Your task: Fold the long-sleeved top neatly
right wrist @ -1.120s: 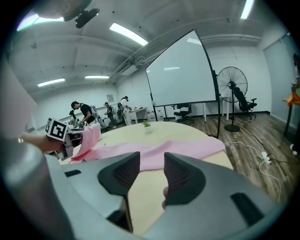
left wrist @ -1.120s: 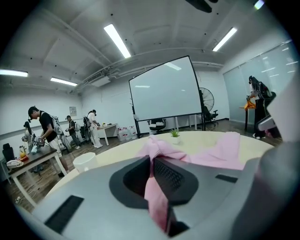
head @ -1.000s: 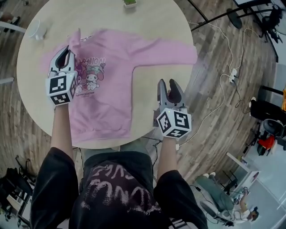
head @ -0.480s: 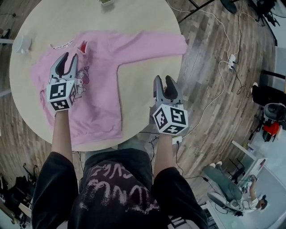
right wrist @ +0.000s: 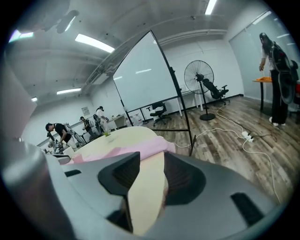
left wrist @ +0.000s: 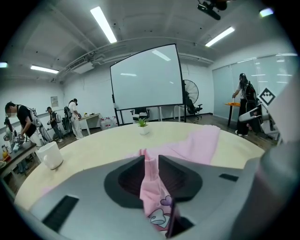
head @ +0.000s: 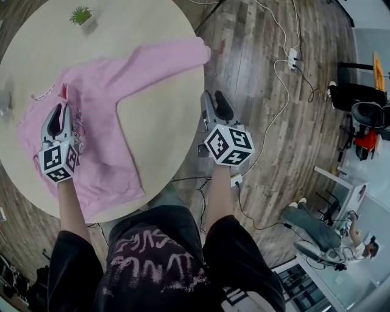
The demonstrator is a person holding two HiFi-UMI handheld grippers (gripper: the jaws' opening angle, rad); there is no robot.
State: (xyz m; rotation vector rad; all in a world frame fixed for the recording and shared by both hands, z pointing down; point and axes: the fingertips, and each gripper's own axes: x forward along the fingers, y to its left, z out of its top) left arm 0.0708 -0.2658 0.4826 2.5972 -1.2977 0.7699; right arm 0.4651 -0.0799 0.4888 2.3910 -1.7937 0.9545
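A pink long-sleeved top with a cartoon print lies spread on the round table, one sleeve reaching to the table's right edge. My left gripper sits on the top's chest near the collar. Its jaws are closing, and a raised fold of pink cloth fills the gap between them in the left gripper view. My right gripper hangs open just off the table's right edge, below the sleeve end. In the right gripper view only the table edge shows between its jaws, with the sleeve ahead.
A small potted plant stands at the far side of the table. A white cup sits on the table to the left of the top. Cables and a power strip lie on the wooden floor to the right. People work at desks far behind.
The head view has swung right, so the table now sits further left. My left gripper's jaws spread apart, then narrowed onto a fold of the top. My right gripper came closer to the table's edge.
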